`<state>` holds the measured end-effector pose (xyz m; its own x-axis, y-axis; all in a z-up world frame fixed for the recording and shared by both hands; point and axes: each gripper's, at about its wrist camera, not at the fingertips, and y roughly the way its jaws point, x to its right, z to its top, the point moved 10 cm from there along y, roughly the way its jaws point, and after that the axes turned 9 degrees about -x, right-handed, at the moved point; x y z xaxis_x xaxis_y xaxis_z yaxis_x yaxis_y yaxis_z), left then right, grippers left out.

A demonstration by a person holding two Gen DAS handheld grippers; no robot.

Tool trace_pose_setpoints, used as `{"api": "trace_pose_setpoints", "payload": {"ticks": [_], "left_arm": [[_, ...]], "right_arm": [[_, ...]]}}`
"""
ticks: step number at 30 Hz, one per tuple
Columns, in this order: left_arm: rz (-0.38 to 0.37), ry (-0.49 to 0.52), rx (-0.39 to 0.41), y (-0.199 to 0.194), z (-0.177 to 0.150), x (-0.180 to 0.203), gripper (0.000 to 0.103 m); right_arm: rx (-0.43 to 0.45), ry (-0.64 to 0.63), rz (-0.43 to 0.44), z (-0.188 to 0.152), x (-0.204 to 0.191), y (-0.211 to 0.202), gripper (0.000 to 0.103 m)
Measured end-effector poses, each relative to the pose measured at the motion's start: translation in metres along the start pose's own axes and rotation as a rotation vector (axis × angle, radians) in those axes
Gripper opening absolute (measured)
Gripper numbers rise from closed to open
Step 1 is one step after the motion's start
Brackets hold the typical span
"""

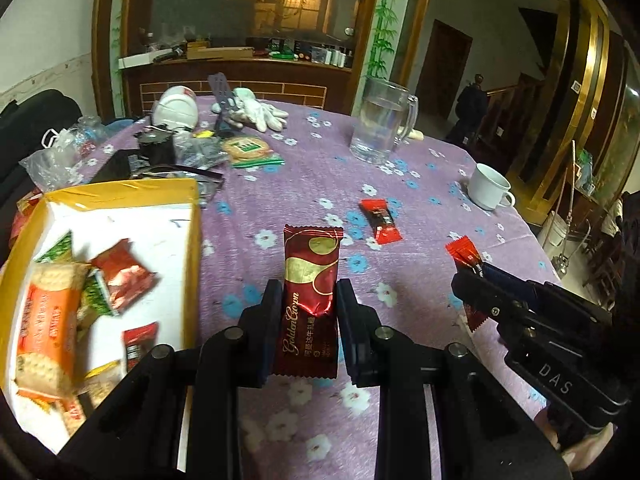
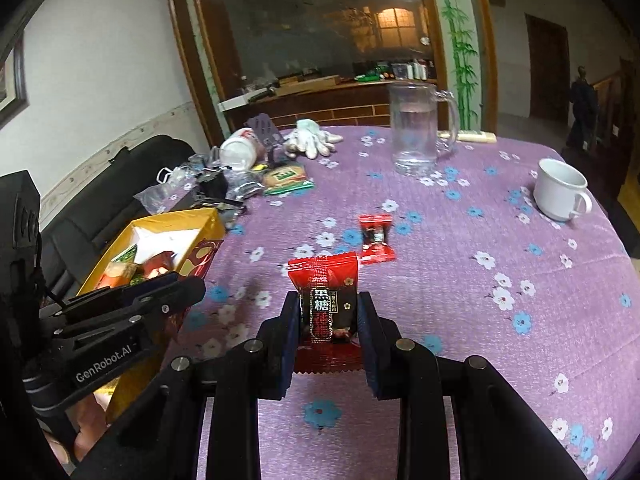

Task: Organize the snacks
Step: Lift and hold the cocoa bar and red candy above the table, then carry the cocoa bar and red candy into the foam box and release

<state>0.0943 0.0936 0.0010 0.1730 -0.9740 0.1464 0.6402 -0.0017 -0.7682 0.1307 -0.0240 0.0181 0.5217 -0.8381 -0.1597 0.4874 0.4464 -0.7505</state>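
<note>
Here your left gripper [image 1: 308,300] pinches a glossy maroon-and-gold candy packet [image 1: 310,292]; your right gripper [image 2: 329,312] clamps a red-and-black sweet wrapper [image 2: 326,292].

My table has a purple cloth [image 1: 420,208] with white and blue flowers on it. On the cloth sits my box [image 1: 120,196], yellow on the rim and white inside. Beside the box I hold a dark red candy [image 1: 310,292] with gold shapes and gold letters. My other snack [image 2: 326,300] is bright red with a black middle. Far from the box stands a white cup [image 1: 490,186].
</note>
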Motion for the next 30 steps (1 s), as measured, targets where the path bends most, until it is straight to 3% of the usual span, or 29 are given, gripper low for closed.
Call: {"api": "trace_pose_setpoints", "payload": {"ticks": [16, 24, 30], "left_arm": [[0.184, -0.106, 0.082, -0.049, -0.033, -0.109, 0.025], [0.187, -0.15, 0.094, -0.055, -0.048, -0.144, 0.025], [0.175, -0.18, 0.073, -0.048, -0.059, -0.162, 0.025]], "right_arm": [[0.017, -0.122, 0.02, -0.011, -0.039, -0.004, 0.028], [-0.024, -0.101, -0.024, -0.014, -0.035, 0.013, 0.029], [-0.059, -0.079, 0.056, -0.015, -0.066, 0.013, 0.028]]}}
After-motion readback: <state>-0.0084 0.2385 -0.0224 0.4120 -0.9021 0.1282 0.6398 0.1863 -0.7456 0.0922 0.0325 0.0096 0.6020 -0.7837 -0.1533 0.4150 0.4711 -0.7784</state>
